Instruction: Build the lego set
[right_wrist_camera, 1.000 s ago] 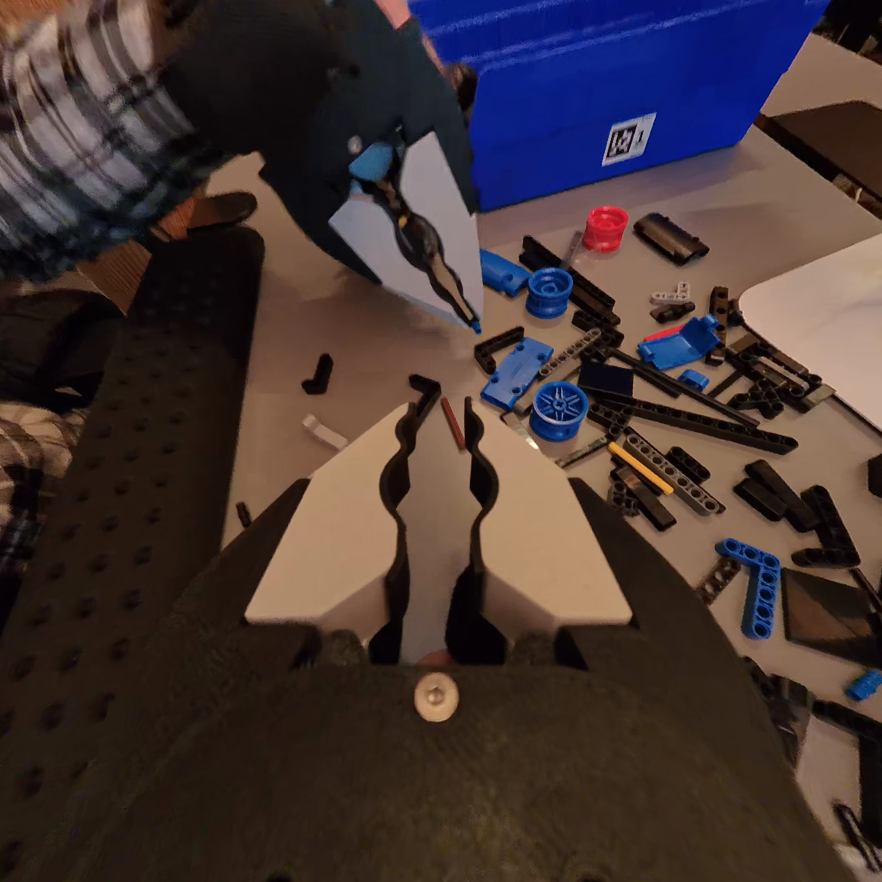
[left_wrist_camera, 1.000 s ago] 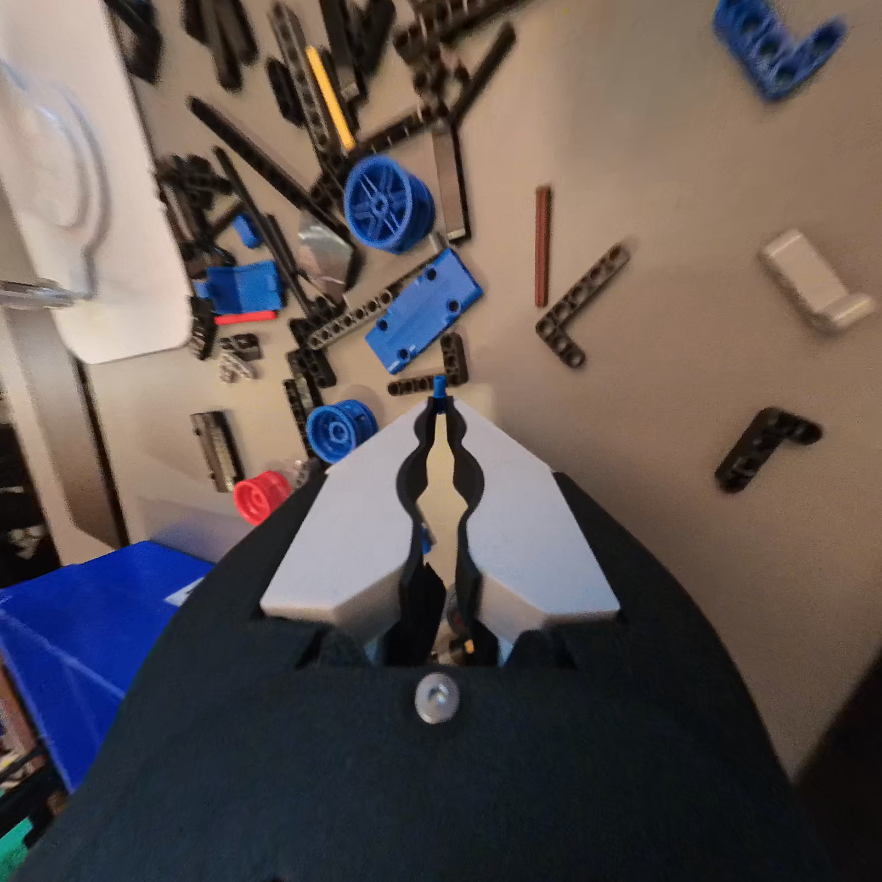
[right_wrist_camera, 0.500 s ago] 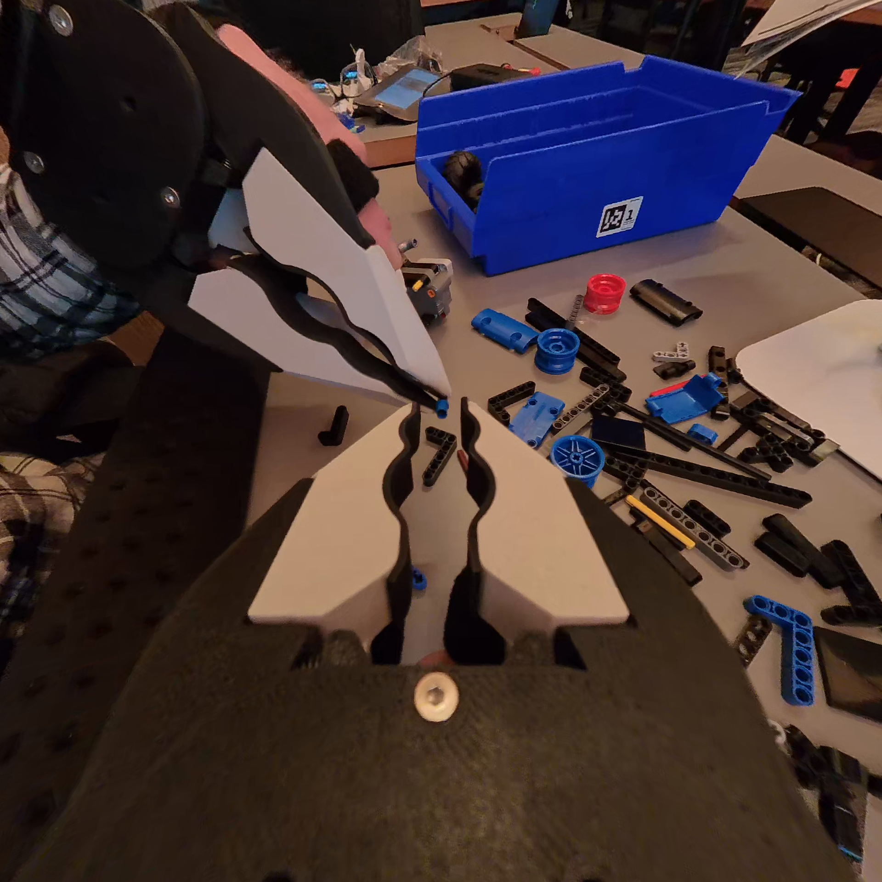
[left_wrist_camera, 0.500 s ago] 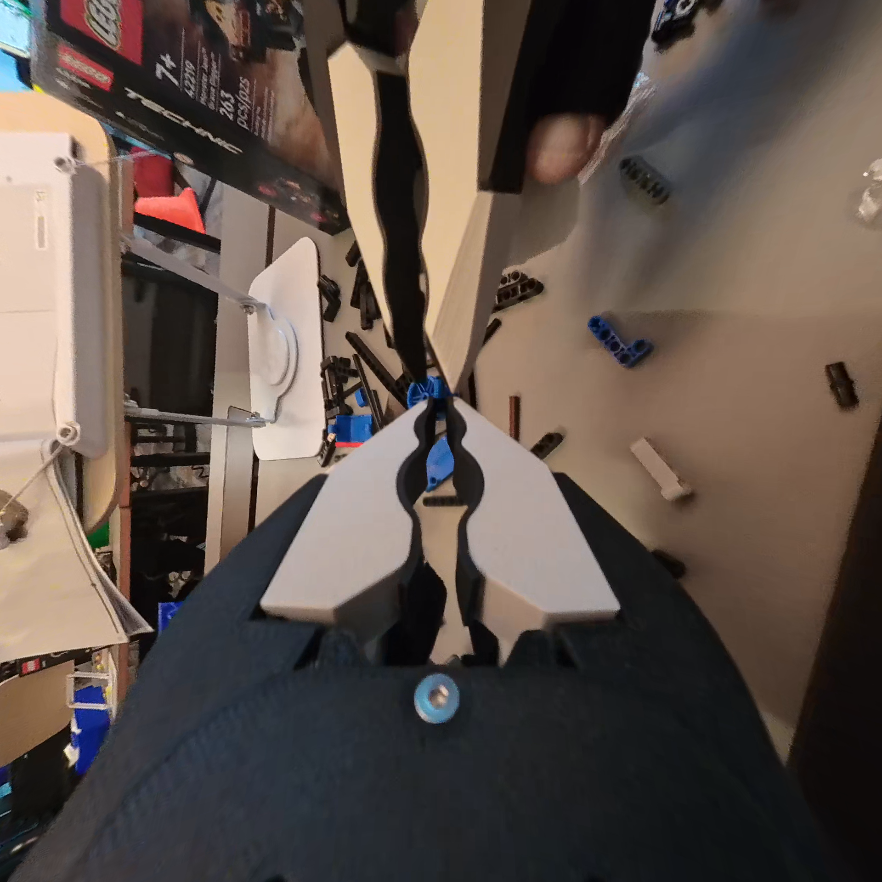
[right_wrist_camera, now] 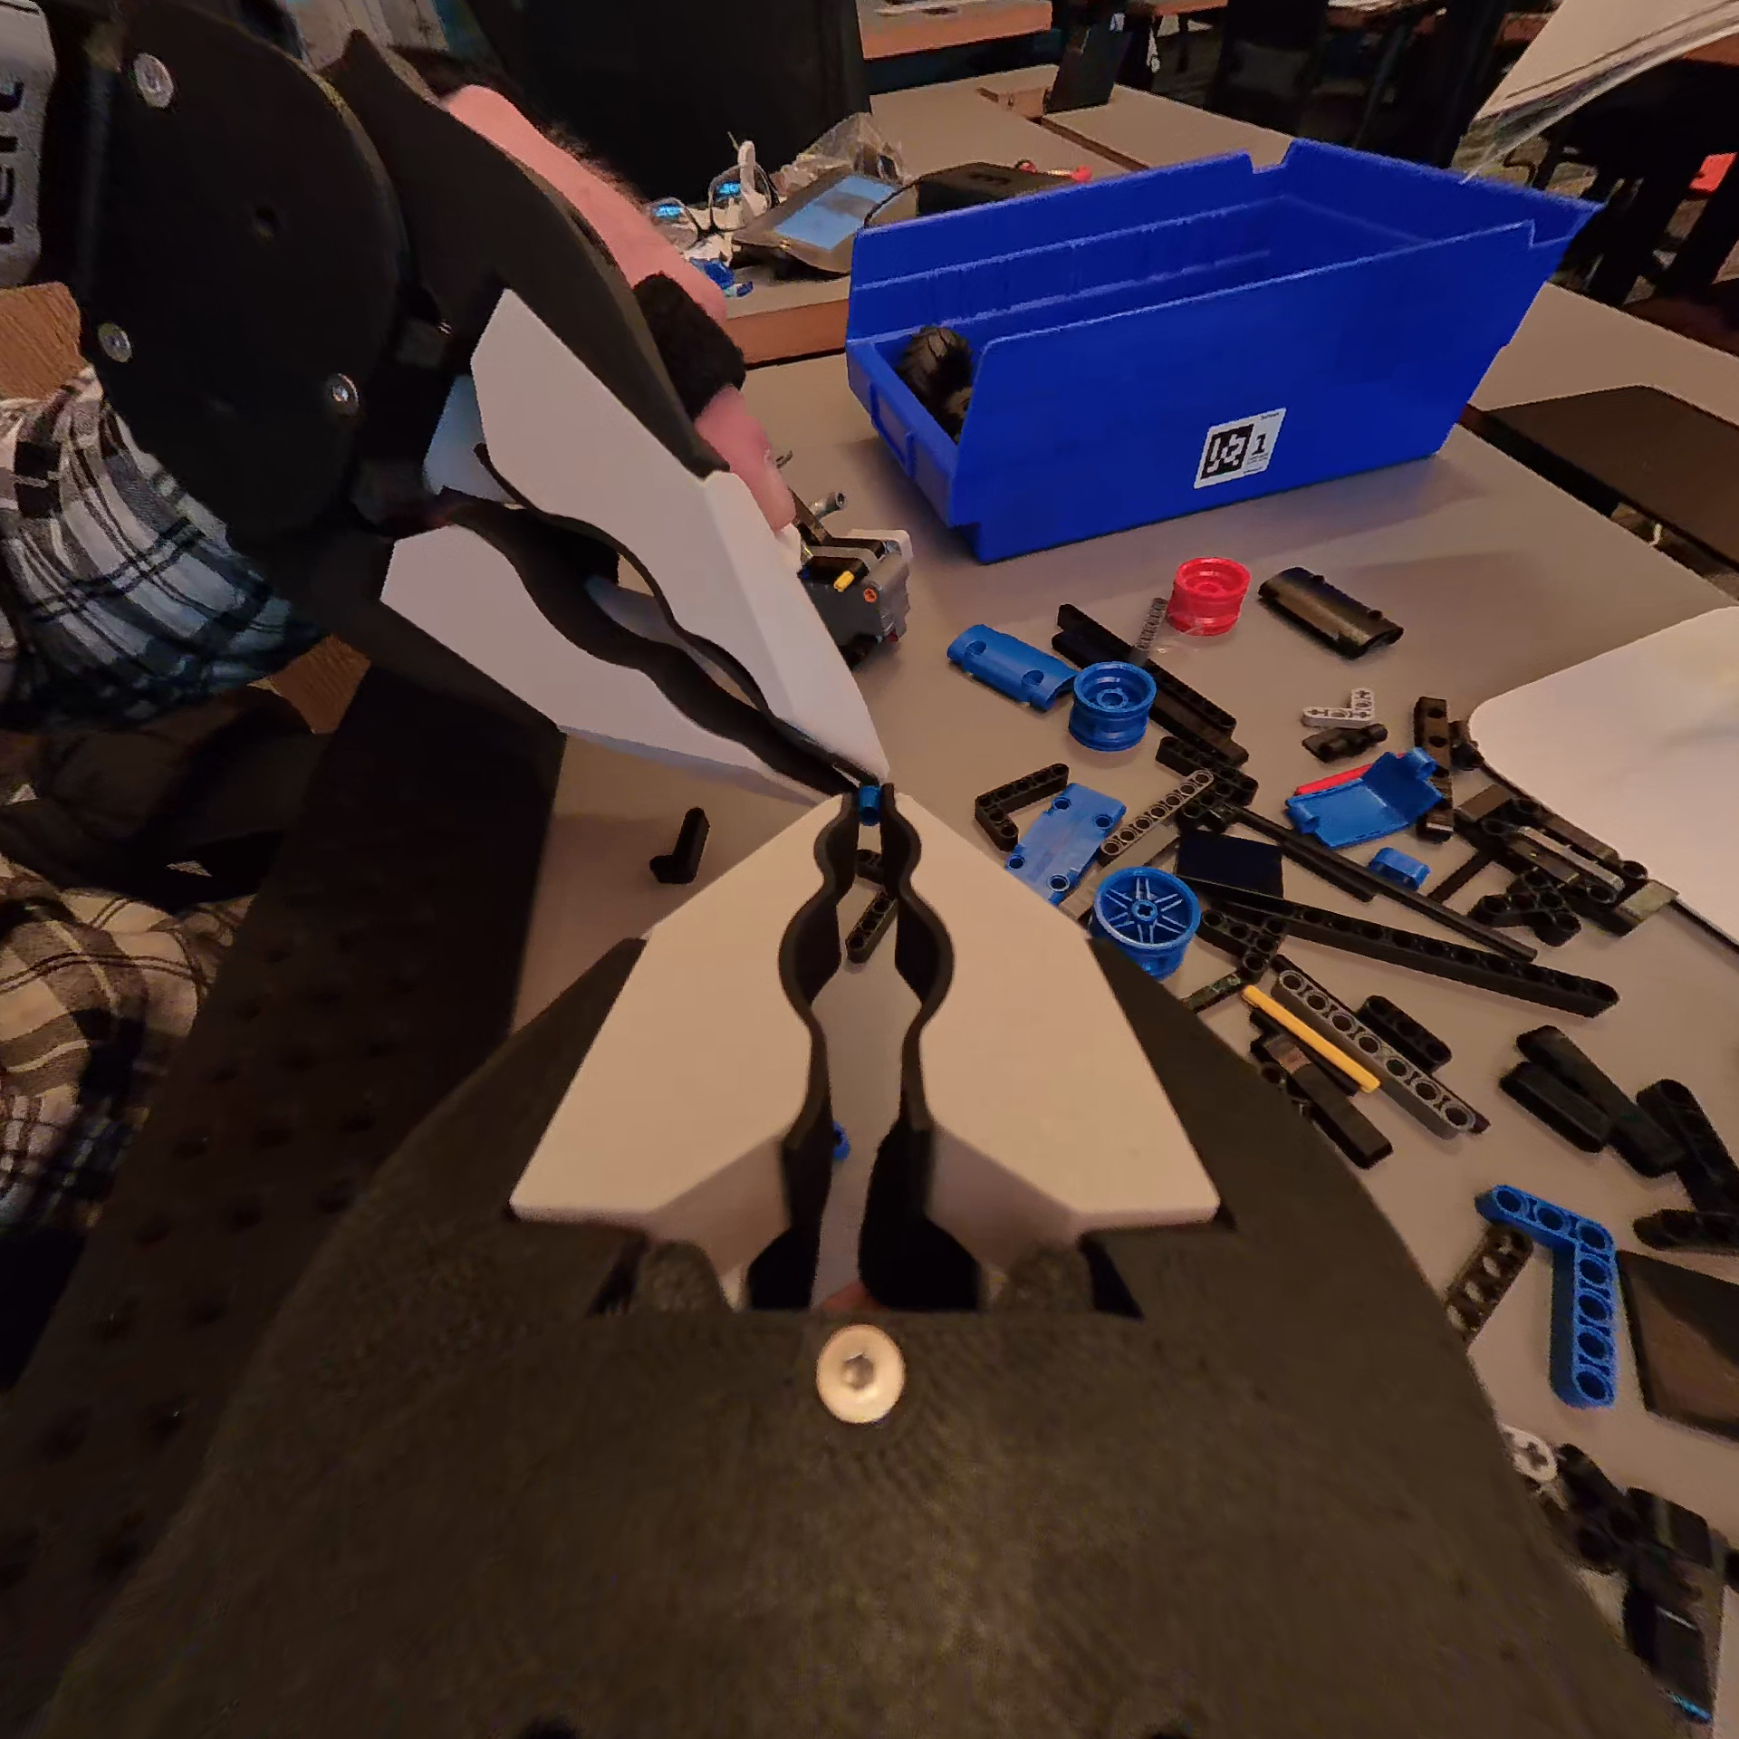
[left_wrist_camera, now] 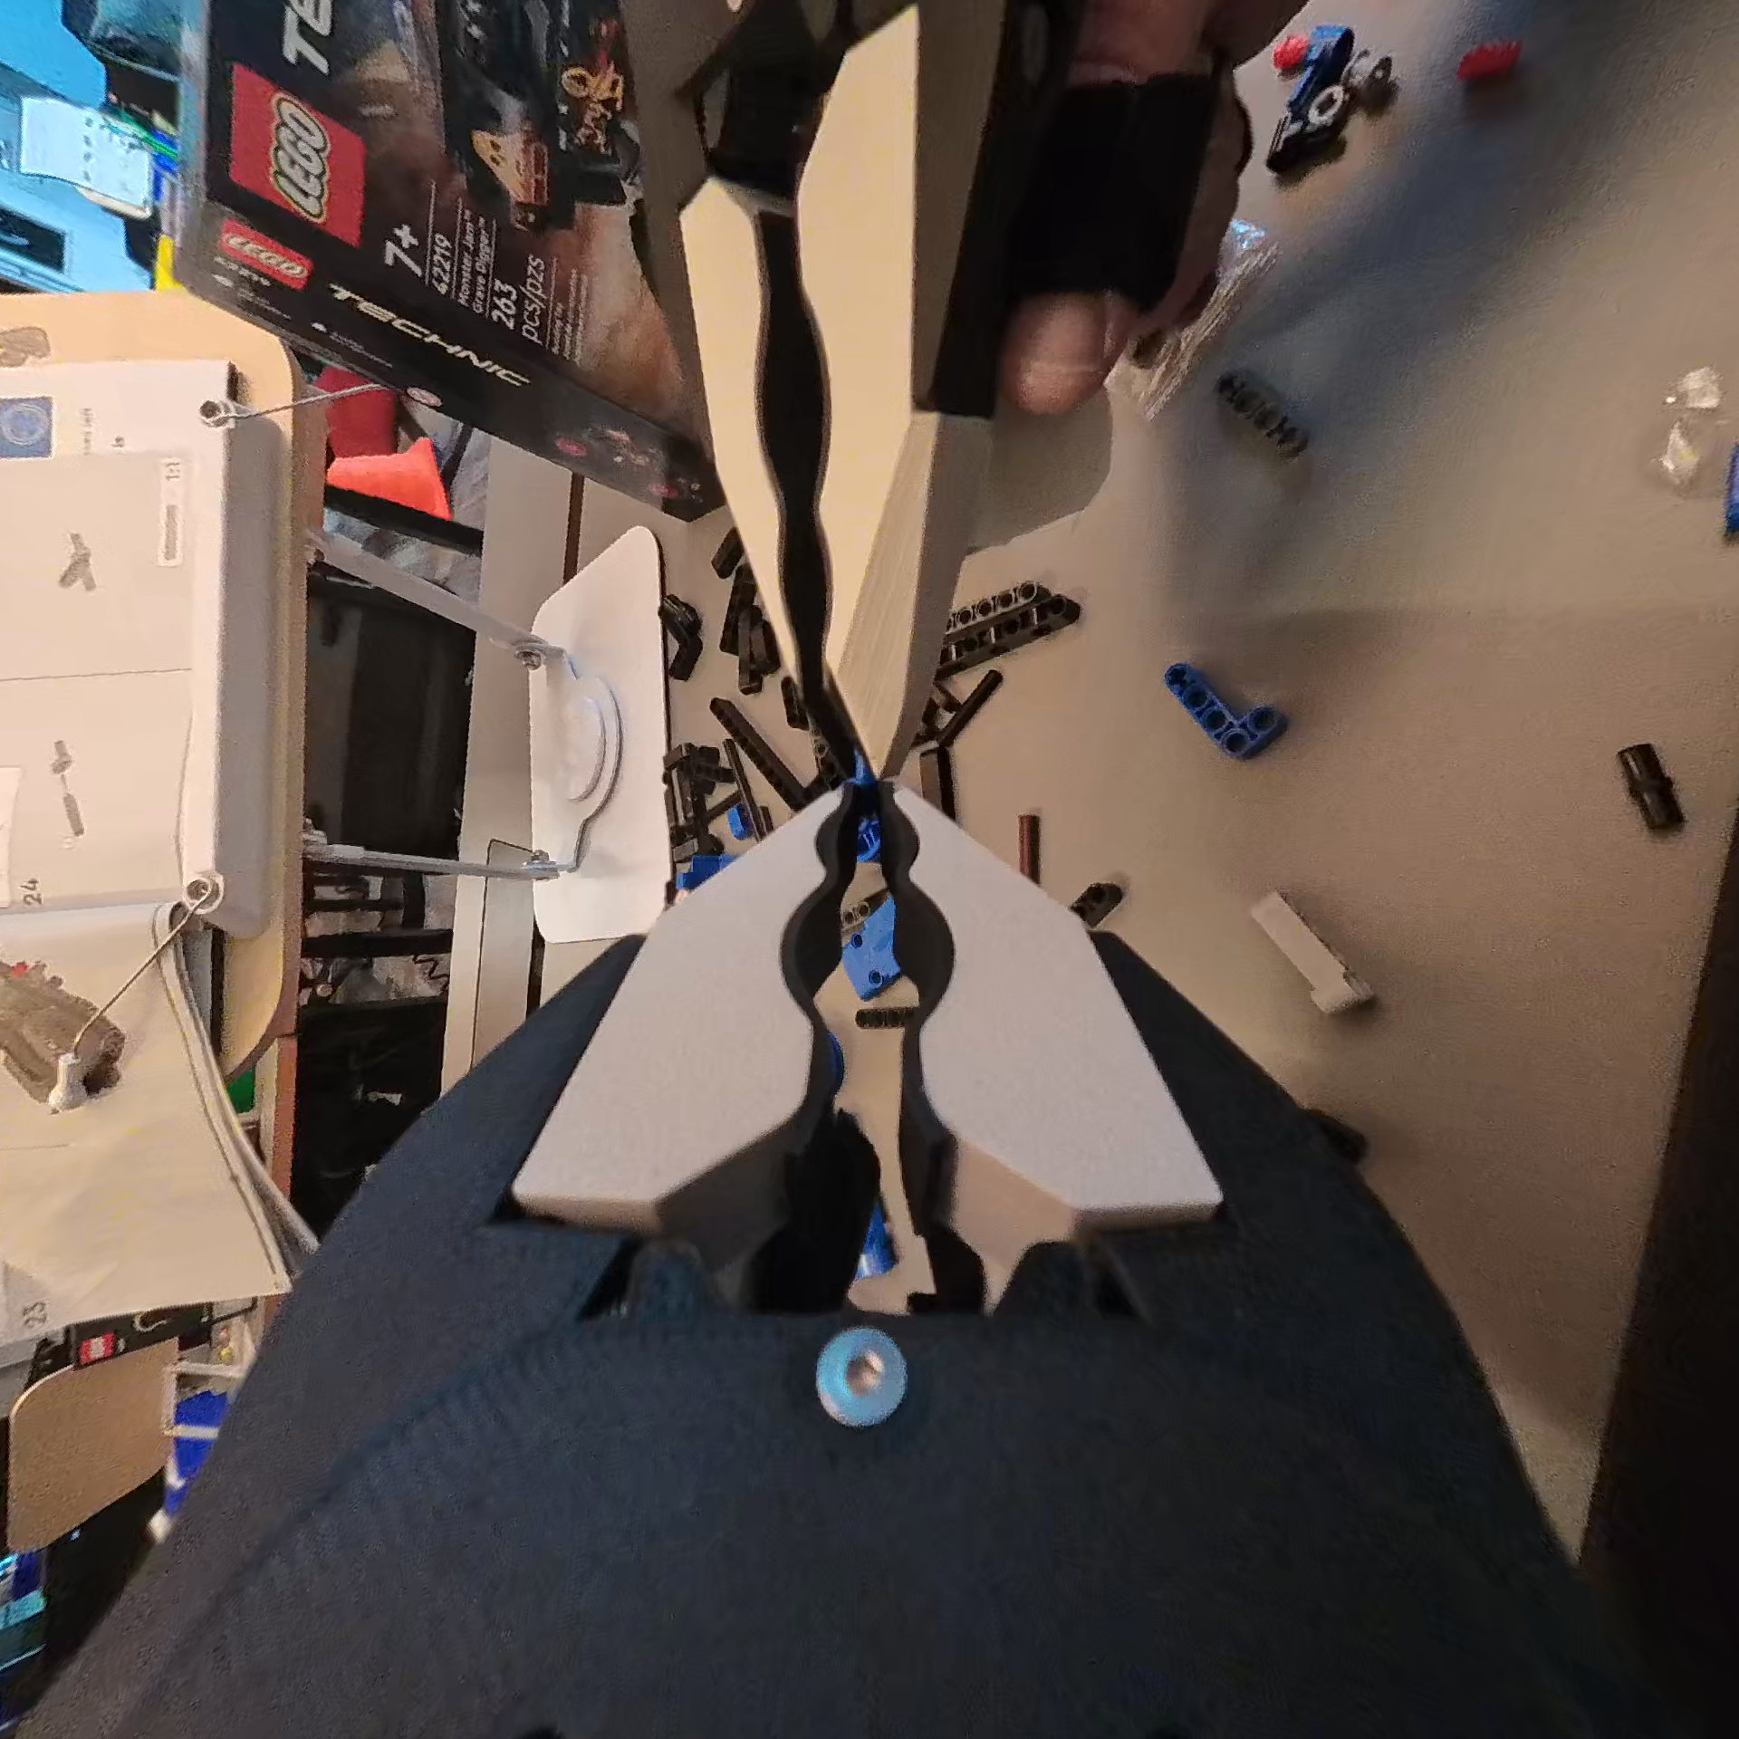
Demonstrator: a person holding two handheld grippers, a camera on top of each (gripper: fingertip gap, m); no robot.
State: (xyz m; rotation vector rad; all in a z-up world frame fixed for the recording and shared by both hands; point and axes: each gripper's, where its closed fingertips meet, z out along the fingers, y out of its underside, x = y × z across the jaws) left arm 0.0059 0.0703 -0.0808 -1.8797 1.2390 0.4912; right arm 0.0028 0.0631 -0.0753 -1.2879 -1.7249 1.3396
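We see both claws meeting tip to tip above the grey surface [right_wrist_camera: 1553, 527]. The left claw [left_wrist_camera: 868, 800] is pinching a small blue pin [right_wrist_camera: 868, 800], and the right claw [right_wrist_camera: 870, 811] is pressed onto the same pin from the other end. Loose pieces lie scattered beyond the pin: two ribbed blue wheels [right_wrist_camera: 1143, 917], a red wheel [right_wrist_camera: 1209, 595], flat blue panels, long black beams with holes [right_wrist_camera: 1411, 950] and a thin yellow rod [right_wrist_camera: 1313, 1040]. A blue L-shaped beam [right_wrist_camera: 1567, 1289] lies nearer us. Behind the red wheel stands a blue plastic bin [right_wrist_camera: 1176, 376] with a black tyre [right_wrist_camera: 936, 372] inside. The set's box [left_wrist_camera: 442, 216] stands far from the pin.
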